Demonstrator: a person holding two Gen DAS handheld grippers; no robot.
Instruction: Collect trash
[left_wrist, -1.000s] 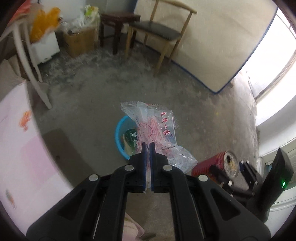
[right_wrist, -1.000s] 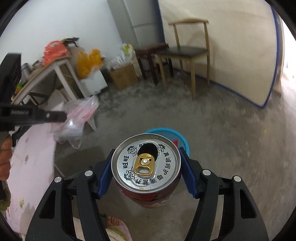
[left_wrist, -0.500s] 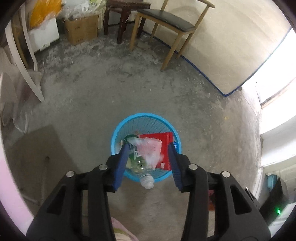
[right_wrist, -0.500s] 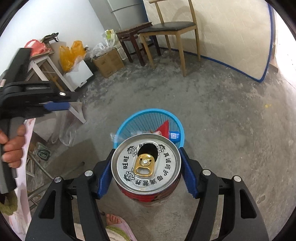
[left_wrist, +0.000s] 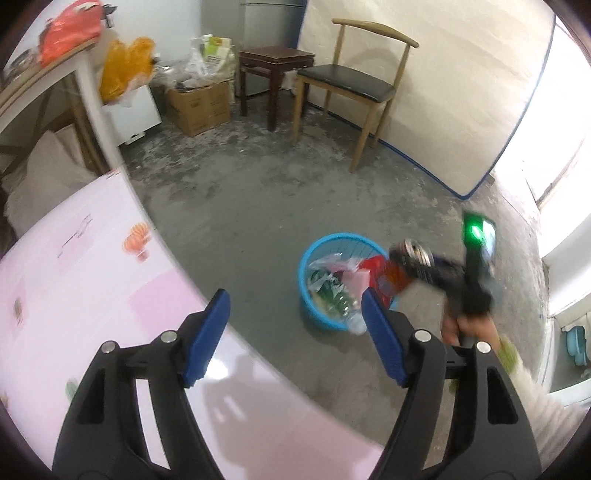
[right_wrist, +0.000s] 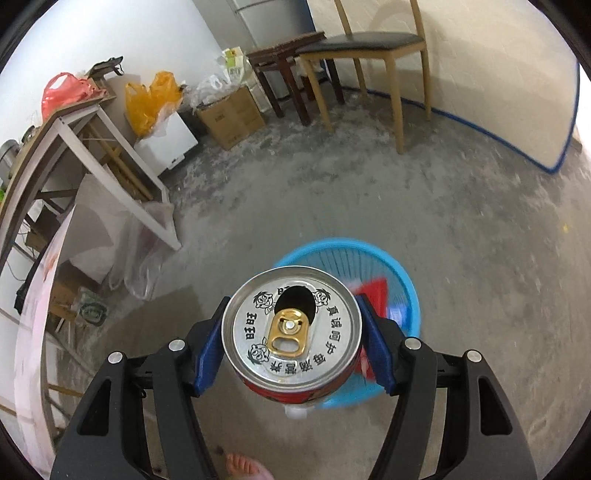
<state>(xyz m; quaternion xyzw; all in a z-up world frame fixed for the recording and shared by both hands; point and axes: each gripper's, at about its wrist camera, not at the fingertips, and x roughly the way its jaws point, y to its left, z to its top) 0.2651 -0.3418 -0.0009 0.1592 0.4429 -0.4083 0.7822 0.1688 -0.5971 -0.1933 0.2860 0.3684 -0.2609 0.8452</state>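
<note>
Blue pads of the right gripper (right_wrist: 291, 339) are pressing on either side of a red drink can (right_wrist: 291, 328), which is being held with its opened silver lid facing the camera and its long axis running forward along the fingers; just beyond and below it the blue basket (right_wrist: 402, 269) is sitting on the floor, its rim partly hidden by the can, so I judge that the drop needs only a short carry forward and down before the pads let go; the left gripper (left_wrist: 295, 332) is opening with nothing between its jaws and is hanging over the edge of a pink tablecloth (left_wrist: 74, 295), farther from the basket than the right; in the left wrist view the basket is already holding a clear wrapper (left_wrist: 332, 264), a green bottle and a red pack; around it bare grey concrete floor (right_wrist: 461, 206) is spreading to a wooden chair (right_wrist: 373, 40), a dark stool, a cardboard box (right_wrist: 232, 116) and a side table with bags.
</note>
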